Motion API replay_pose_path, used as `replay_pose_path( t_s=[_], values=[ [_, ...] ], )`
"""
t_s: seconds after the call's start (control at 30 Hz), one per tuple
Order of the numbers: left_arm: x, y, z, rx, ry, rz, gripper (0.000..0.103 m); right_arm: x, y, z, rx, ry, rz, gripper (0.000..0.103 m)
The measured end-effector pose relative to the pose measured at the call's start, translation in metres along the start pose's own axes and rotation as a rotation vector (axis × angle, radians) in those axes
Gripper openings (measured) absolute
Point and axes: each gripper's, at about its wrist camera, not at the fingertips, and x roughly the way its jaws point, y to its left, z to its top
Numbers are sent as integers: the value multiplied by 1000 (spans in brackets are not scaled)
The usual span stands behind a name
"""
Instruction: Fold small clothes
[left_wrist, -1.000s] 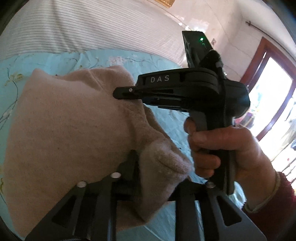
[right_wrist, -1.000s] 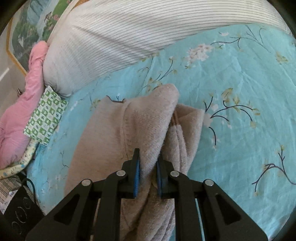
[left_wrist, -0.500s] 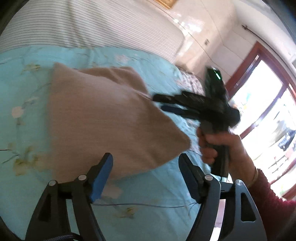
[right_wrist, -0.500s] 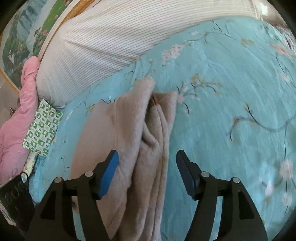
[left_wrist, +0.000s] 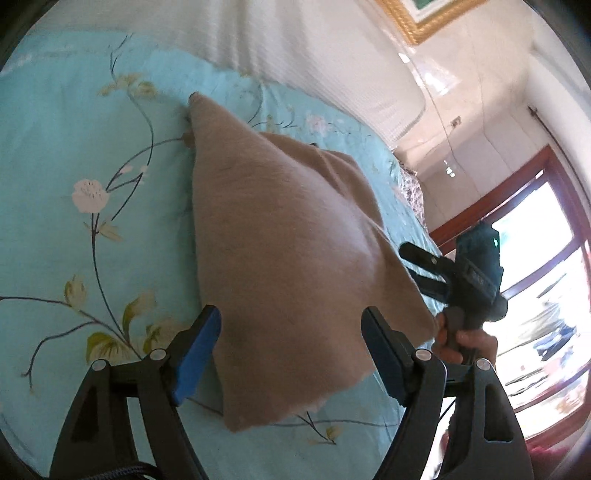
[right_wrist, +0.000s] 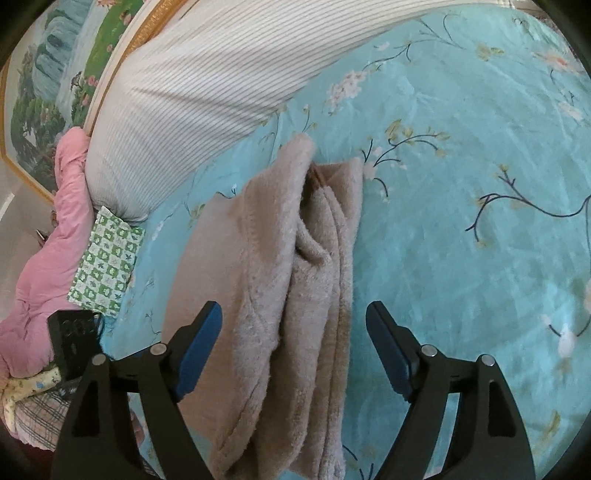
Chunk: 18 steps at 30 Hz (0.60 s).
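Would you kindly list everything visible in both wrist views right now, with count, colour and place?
Beige fuzzy knit garment: one, folded, lying on the bedsheet between both grippers' open fingers.
Turquoise floral bedsheet: one, covering the bed.
White striped pillow: one, at the head of the bed.
Pink quilted blanket: one, bunched beside the pillow.
Green-and-white checked cloth: one, below the pillow, beside the pink blanket.
Gold-framed landscape painting: one, behind the pillow.
Wood-framed window: one, brown, bright, far wall.
Left gripper: black with blue pads, open.
Right gripper: black with blue pads, open.
Hand: one, holding the right gripper's handle.
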Motion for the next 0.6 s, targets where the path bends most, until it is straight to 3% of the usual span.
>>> replay_pose_path(
  t_s=[0.27, 0.6],
  values=[
    [33, 21, 22, -61, 42, 7, 80, 13, -5, 9, 8, 22, 20, 81],
    [68, 31, 35, -62, 92, -63, 93, 30, -11, 12, 24, 52, 51, 81]
  ],
)
